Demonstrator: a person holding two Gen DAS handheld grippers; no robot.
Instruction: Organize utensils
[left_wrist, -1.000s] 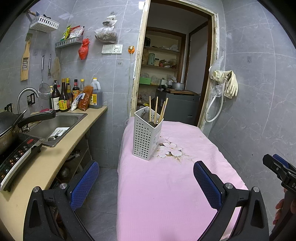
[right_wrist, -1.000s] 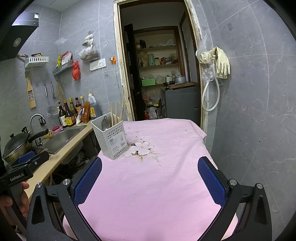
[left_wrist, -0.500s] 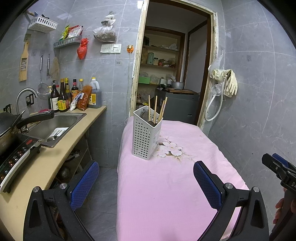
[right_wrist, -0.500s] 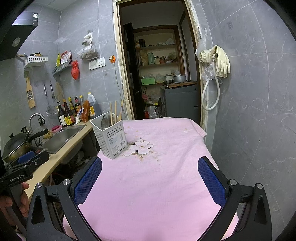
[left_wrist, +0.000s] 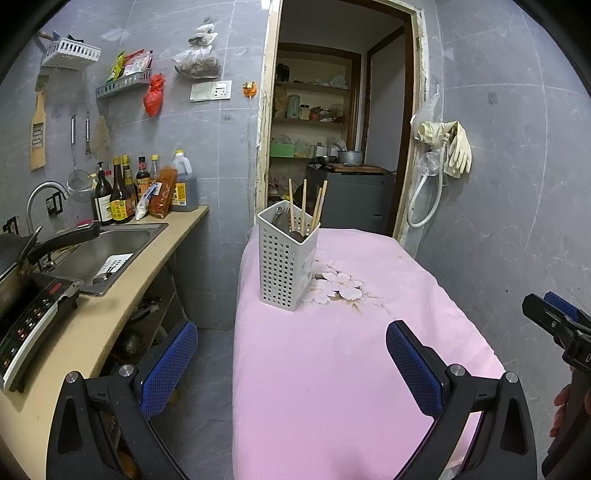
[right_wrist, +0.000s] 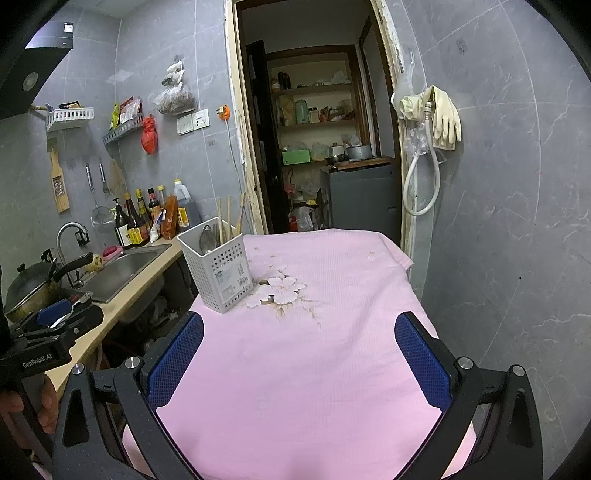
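Note:
A white perforated utensil holder (left_wrist: 287, 258) (right_wrist: 218, 272) stands upright near the far left corner of the pink-clothed table (left_wrist: 332, 369) (right_wrist: 314, 350). Wooden chopsticks (left_wrist: 303, 206) (right_wrist: 228, 218) and a metal spoon (right_wrist: 207, 238) stick out of it. My left gripper (left_wrist: 291, 363) hangs open over the table's near left edge, well short of the holder. My right gripper (right_wrist: 299, 354) is open above the near middle of the cloth, nothing between its fingers. Each gripper shows at the edge of the other's view, held by a hand.
A counter (left_wrist: 122, 295) with a steel sink (left_wrist: 107, 251), an induction cooker (left_wrist: 29, 317) and a pan runs along the left. Sauce bottles (left_wrist: 118, 195) stand at the wall. A doorway (left_wrist: 332, 147) opens behind the table. A hose and gloves (left_wrist: 454, 147) hang on the right wall.
Both views have crept slightly; the holder sits a touch higher in the left wrist view. Both grippers stay open and nothing on the table has moved.

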